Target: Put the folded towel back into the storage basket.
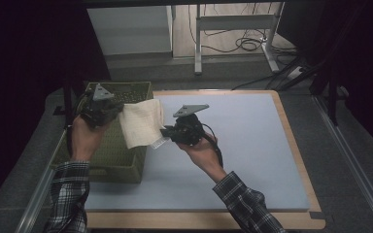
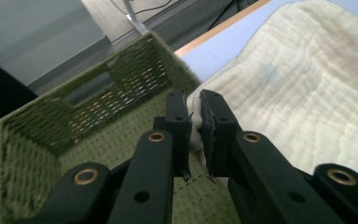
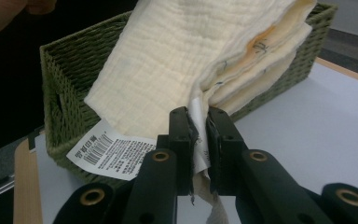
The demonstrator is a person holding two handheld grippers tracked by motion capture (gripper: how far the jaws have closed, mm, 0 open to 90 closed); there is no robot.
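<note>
A folded cream cloth (image 1: 140, 122) hangs in the air between my two grippers, over the right rim of a green woven basket (image 1: 119, 158). My left gripper (image 1: 118, 110) is above the basket and is shut on one edge of the cloth (image 2: 307, 88). My right gripper (image 1: 164, 133) is over the table just right of the basket, shut on the cloth's lower edge (image 3: 177, 60). A white label with a barcode (image 3: 109, 151) dangles from the cloth beside the right jaws. Inside, the basket (image 2: 74, 126) looks bare where I can see it.
A pale blue mat (image 1: 243, 145) covers the wooden table (image 1: 291, 141), with the basket at its left end. Beyond the table are a metal frame's legs (image 1: 198, 43) and loose cables (image 1: 245, 43) on the floor. Dark curtains flank both sides.
</note>
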